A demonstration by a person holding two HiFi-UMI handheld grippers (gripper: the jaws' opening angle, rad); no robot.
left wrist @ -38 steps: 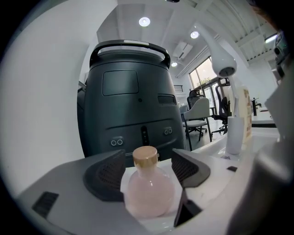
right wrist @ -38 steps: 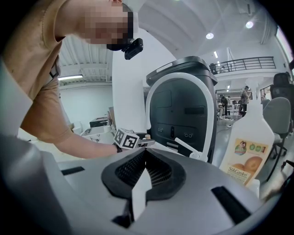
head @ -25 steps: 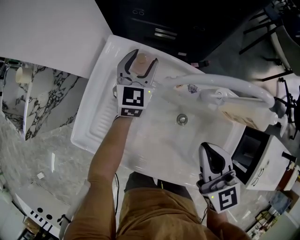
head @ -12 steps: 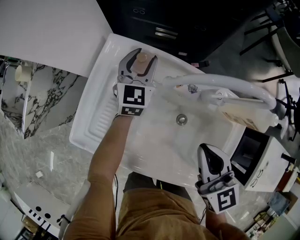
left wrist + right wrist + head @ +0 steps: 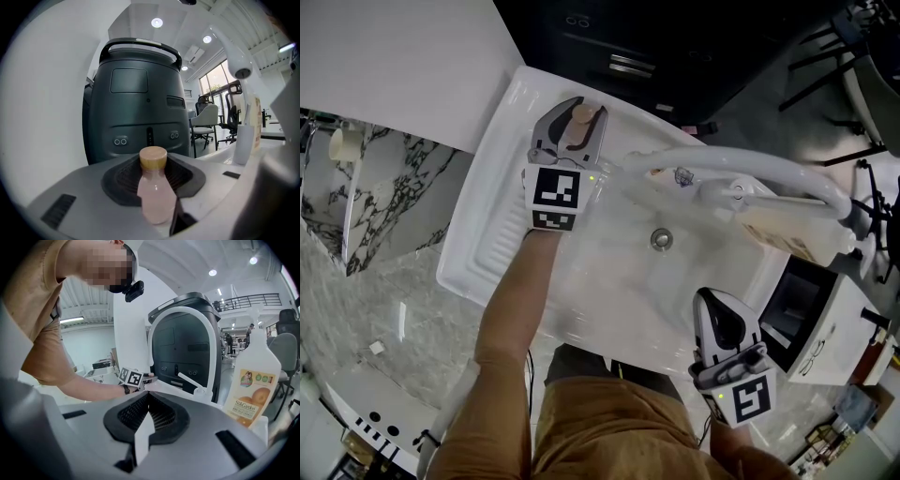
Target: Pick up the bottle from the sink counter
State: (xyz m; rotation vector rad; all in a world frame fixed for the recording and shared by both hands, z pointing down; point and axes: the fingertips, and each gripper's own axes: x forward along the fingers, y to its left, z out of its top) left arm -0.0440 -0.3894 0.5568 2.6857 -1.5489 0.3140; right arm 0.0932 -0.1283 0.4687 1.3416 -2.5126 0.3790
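A small pink bottle [image 5: 581, 116] with a tan cap stands upright at the far left corner of the white sink counter [image 5: 484, 246]. My left gripper [image 5: 576, 112] reaches over the counter, and its jaws are closing round the bottle, one on each side. In the left gripper view the bottle [image 5: 154, 194] fills the space between the dark pads [image 5: 121, 180], which touch its body. My right gripper [image 5: 719, 302] hangs shut near the sink's front right corner, nothing in it. In the right gripper view its jaws meet in the middle.
A white curved faucet [image 5: 741, 173] arches over the basin, whose drain [image 5: 663, 238] lies to the right of my left arm. A soap refill bottle [image 5: 253, 385] stands at the right end. A dark round machine [image 5: 136, 103] stands behind the counter.
The left gripper's jaws have drawn in round the bottle and the gripper has edged slightly left. The right gripper has stayed where it was.
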